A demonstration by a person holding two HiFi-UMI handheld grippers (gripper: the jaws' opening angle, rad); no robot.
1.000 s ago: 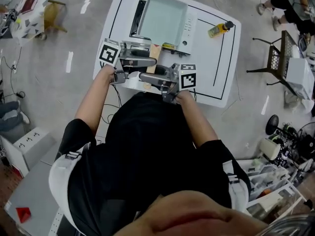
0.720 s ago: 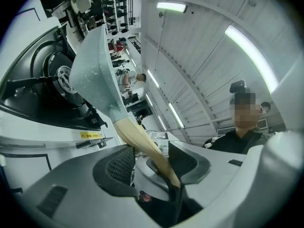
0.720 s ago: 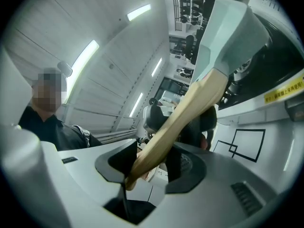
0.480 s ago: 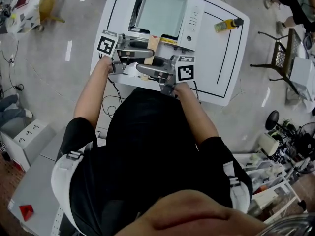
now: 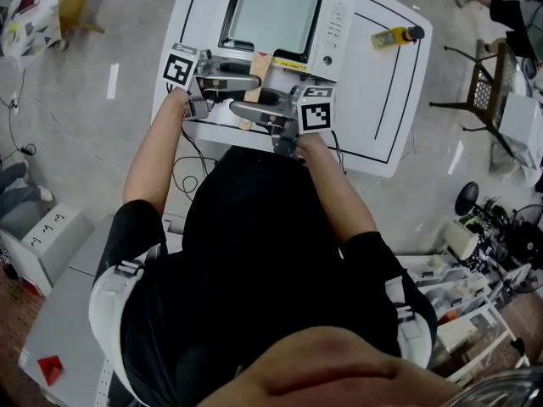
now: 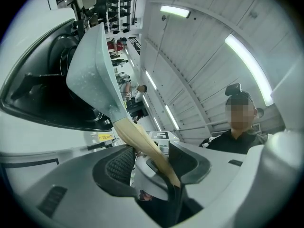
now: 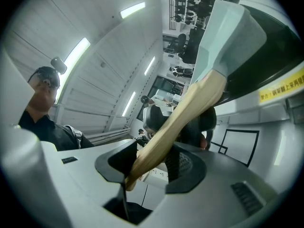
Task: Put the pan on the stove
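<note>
The left gripper [image 6: 153, 164] and right gripper [image 7: 151, 161] are clamping the wooden handle [image 7: 183, 120]. Beyond them, the pan [image 5: 276, 11] is settling lower than a second ago, squarely over the stove [image 5: 333, 36]. Placement is likely nearing completion.

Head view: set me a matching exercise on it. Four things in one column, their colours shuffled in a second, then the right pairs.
Things:
1. pan
2. handle
3. bottle
4. stove top

Colours:
A. black
B. yellow
C. pale green
D. light wood

Pairs: 1-C, 2-D, 3-B, 4-A
</note>
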